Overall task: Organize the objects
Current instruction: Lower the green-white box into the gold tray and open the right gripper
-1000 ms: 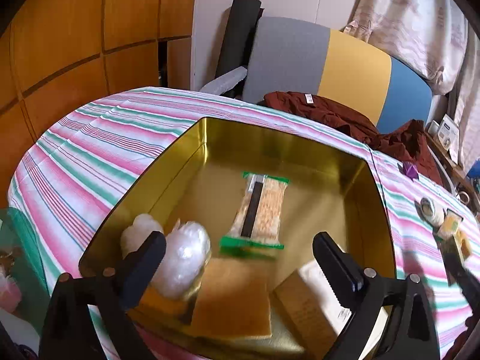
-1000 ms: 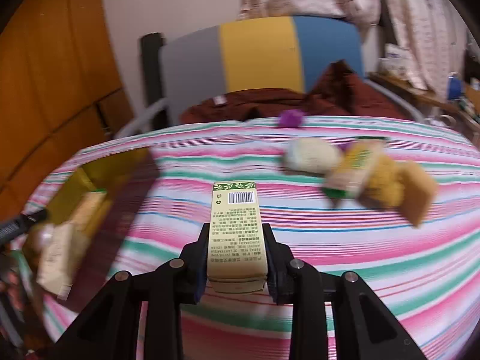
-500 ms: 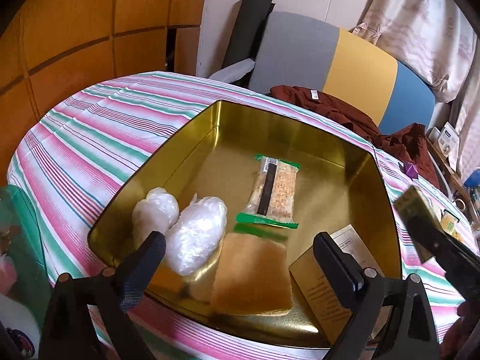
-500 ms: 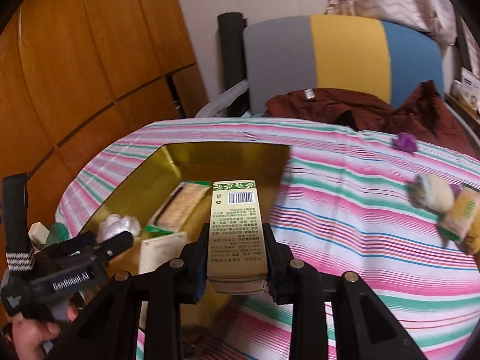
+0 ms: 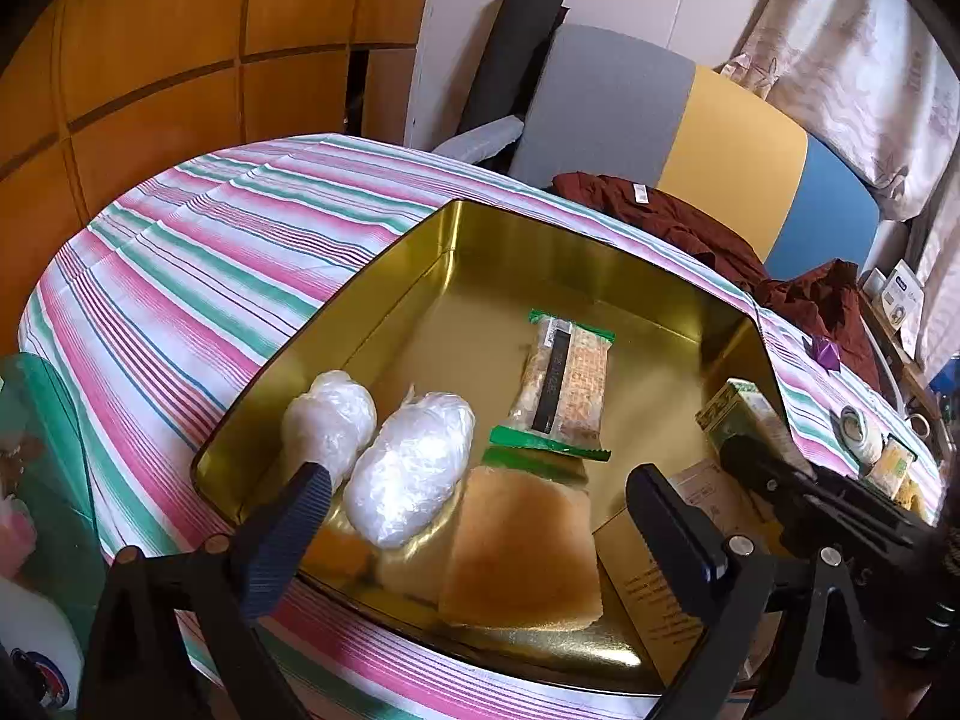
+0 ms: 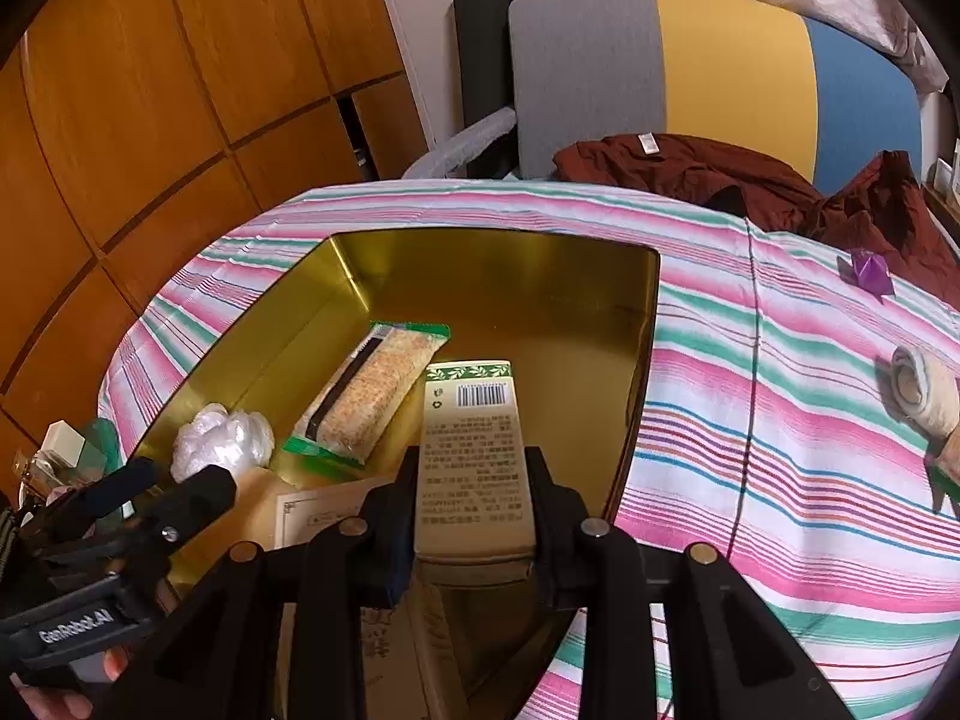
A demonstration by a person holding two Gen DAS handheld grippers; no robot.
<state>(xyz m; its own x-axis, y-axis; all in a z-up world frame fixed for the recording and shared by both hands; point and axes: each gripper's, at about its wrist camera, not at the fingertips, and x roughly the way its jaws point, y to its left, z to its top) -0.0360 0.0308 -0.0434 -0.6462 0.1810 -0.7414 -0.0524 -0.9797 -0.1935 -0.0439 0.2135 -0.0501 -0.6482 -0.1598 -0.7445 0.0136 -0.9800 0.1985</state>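
Note:
A gold tin [image 5: 414, 276] sits on the striped cloth and holds two white plastic-wrapped bundles [image 5: 408, 468], a cracker packet [image 5: 564, 384], a flat tan slab [image 5: 516, 546] and a cardboard box [image 5: 654, 576]. My left gripper [image 5: 480, 528] stands open over the tin's near edge, nothing between its fingers. My right gripper [image 6: 474, 480] is shut on a small beige box with a barcode [image 6: 471, 438], held over the tin's [image 6: 648, 330] right part, beside the cracker packet [image 6: 372, 396]. In the left wrist view that small beige box [image 5: 744, 414] and right gripper [image 5: 774, 474] reach in from the right.
More packets [image 5: 894, 462] and a rolled item [image 6: 924, 390] lie on the cloth to the tin's right, with a purple object [image 6: 870, 270] farther back. A grey, yellow and blue chair back [image 6: 720, 72] with a maroon garment [image 6: 720, 180] stands behind the table. Wooden panels [image 6: 150, 90] line the left.
My right gripper has carried the beige box leftward from over the bare cloth to over the tin, and it now shows in the left wrist view. My left gripper has barely moved.

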